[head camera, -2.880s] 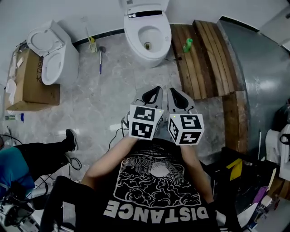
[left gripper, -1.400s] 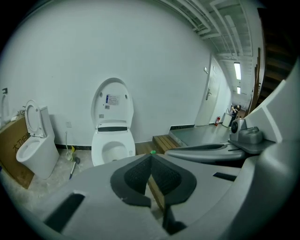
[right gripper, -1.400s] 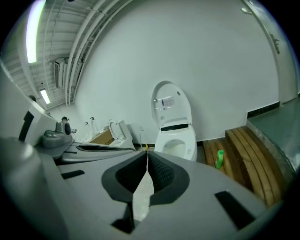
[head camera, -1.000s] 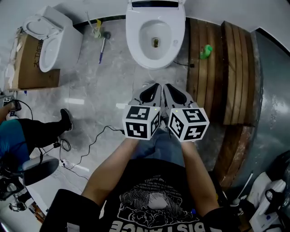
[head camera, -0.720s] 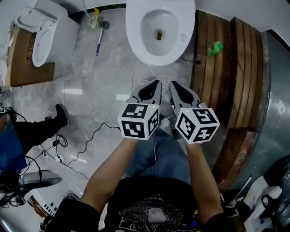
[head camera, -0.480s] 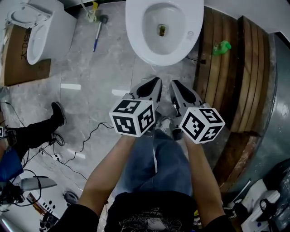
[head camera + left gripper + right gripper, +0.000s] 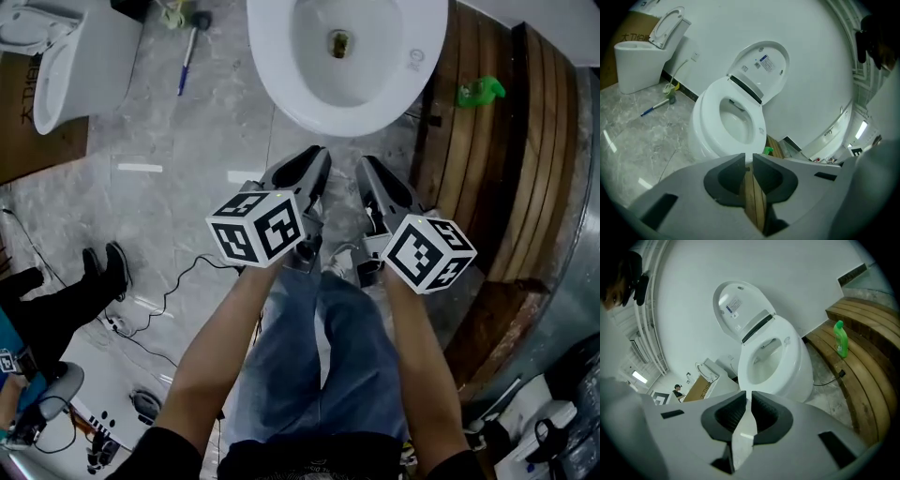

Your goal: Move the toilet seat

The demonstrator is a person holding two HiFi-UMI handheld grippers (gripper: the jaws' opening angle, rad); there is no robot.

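Observation:
A white toilet [image 7: 281,84] stands just ahead of me, its bowl uncovered. In the left gripper view the seat ring [image 7: 708,101] lies flat on the bowl and the lid [image 7: 764,63] stands raised against the wall; the right gripper view shows the same seat [image 7: 790,341] and lid [image 7: 736,301]. My left gripper [image 7: 319,155] hovers short of the bowl's front rim, its jaws opening by a narrow slit with nothing between them [image 7: 748,157]. My right gripper [image 7: 366,164] hangs beside it, shut and empty [image 7: 746,393]. Neither touches the toilet.
A second toilet [image 7: 56,47] sits on a cardboard box [image 7: 28,141] at the far left. A toilet brush [image 7: 187,47] lies on the marble floor. A green bottle [image 7: 480,91] lies on the wooden platform [image 7: 487,169] at right. A cable [image 7: 178,281] and another person's shoes [image 7: 103,272] are at left.
The toilet has drawn nearer and now fills the top of the head view. Both grippers have advanced toward the bowl's front rim and spread slightly apart.

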